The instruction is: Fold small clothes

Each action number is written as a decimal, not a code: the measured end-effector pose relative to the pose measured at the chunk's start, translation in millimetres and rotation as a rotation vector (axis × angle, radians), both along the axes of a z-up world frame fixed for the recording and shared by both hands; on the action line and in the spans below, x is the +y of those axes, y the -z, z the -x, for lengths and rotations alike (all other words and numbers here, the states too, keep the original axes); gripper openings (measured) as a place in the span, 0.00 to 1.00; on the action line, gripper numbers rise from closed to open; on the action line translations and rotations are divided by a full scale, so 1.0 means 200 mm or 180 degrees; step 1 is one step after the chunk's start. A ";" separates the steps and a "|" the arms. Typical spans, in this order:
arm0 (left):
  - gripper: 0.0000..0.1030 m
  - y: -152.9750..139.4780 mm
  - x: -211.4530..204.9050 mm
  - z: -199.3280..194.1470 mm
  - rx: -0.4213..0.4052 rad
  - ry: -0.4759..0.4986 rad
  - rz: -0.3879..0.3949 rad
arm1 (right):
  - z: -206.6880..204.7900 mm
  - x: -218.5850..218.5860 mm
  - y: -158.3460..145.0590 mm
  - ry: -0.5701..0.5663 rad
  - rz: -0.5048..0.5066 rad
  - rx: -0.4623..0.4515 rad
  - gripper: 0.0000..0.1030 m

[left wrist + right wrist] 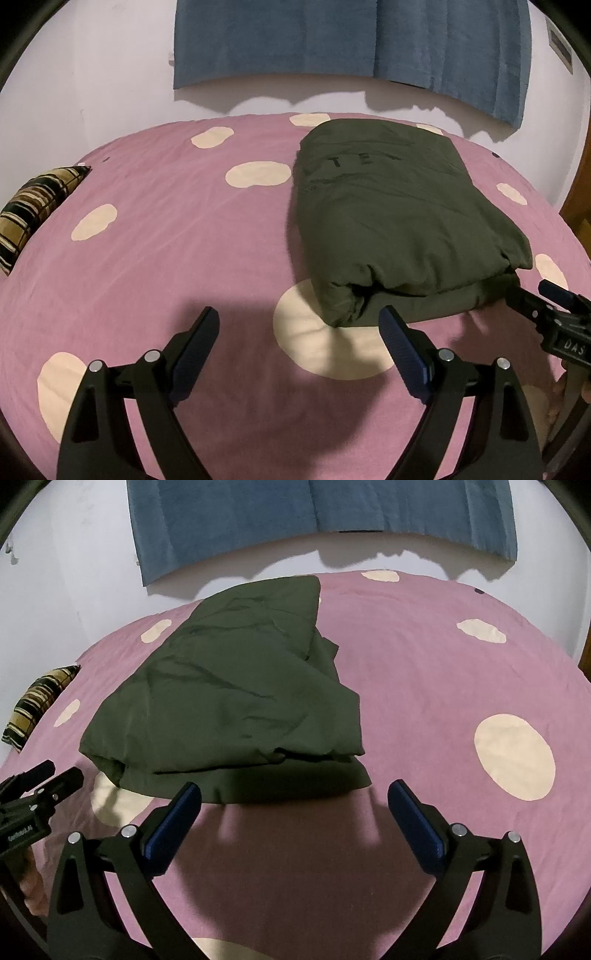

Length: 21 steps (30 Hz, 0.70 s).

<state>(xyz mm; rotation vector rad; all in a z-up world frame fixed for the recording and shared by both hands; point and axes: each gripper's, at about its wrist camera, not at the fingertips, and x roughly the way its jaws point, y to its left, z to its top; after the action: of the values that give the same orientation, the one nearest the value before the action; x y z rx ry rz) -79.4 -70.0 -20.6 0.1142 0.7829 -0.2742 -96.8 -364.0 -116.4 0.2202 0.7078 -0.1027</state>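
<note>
Grippers are hovering over a pink bedsheet (184,240) dotted with cream patches, where a dark olive garment (399,214) is lying folded into a thick rectangle with faint lettering on top. Left gripper (299,332) is standing with its blue-padded jaws wide apart and nothing between them, just short of the garment's near left corner. Right gripper (293,801) is likewise spread wide and empty, its tips sitting just beside the garment's near edge. A striped cushion (33,210) is resting at the sheet's left edge, and a blue cloth (314,513) is hanging on the white wall behind.
</note>
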 end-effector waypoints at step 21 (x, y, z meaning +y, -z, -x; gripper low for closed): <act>0.85 -0.01 0.01 -0.02 0.0019 -0.0116 -0.0048 | 0.01 0.01 0.00 -0.0025 0.0014 0.0004 0.98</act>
<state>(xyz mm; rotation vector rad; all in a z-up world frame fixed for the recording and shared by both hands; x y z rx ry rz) -75.5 -67.0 -19.3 0.1134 0.7923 -0.2342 -97.8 -361.5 -116.4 0.2131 0.7096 -0.0970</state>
